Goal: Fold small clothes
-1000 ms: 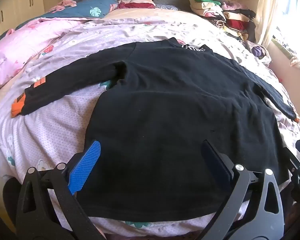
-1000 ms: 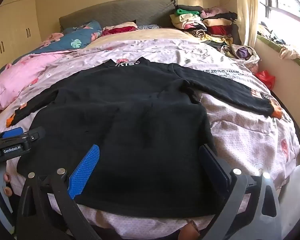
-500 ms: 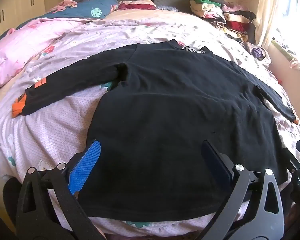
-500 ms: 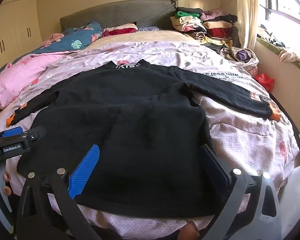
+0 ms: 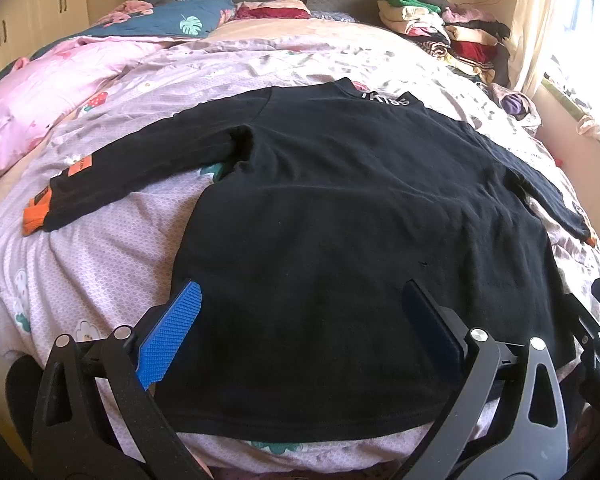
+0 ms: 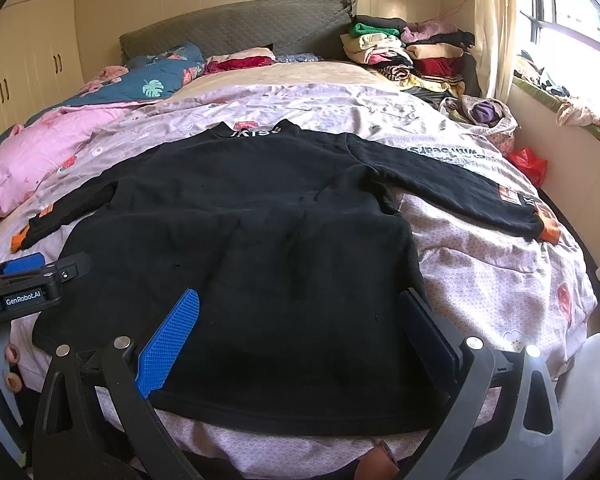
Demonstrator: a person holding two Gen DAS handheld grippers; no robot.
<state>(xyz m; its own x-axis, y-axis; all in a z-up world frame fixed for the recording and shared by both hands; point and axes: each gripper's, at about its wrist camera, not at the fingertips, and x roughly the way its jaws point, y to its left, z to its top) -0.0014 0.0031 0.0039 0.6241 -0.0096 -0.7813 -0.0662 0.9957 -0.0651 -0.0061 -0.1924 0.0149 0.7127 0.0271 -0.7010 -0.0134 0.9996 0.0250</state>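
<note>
A black long-sleeved shirt (image 5: 340, 220) lies flat on the bed, collar away from me, both sleeves spread out, orange cuffs at the sleeve ends (image 5: 34, 216). It also shows in the right wrist view (image 6: 260, 248). My left gripper (image 5: 300, 324) is open and empty, hovering over the hem at the shirt's left half. My right gripper (image 6: 296, 328) is open and empty over the hem at the shirt's right half. The left gripper's body (image 6: 28, 284) shows at the left edge of the right wrist view.
The shirt lies on a pink patterned bedspread (image 5: 100, 248). A pink quilt (image 5: 40, 100) is bunched at the left. A pile of folded clothes (image 6: 404, 52) stands at the headboard on the right. A window and wall run along the right side.
Both grippers have drawn back and risen slightly, so the shirt sits a little lower in both views. The shirt has not moved and both grippers stay open.
</note>
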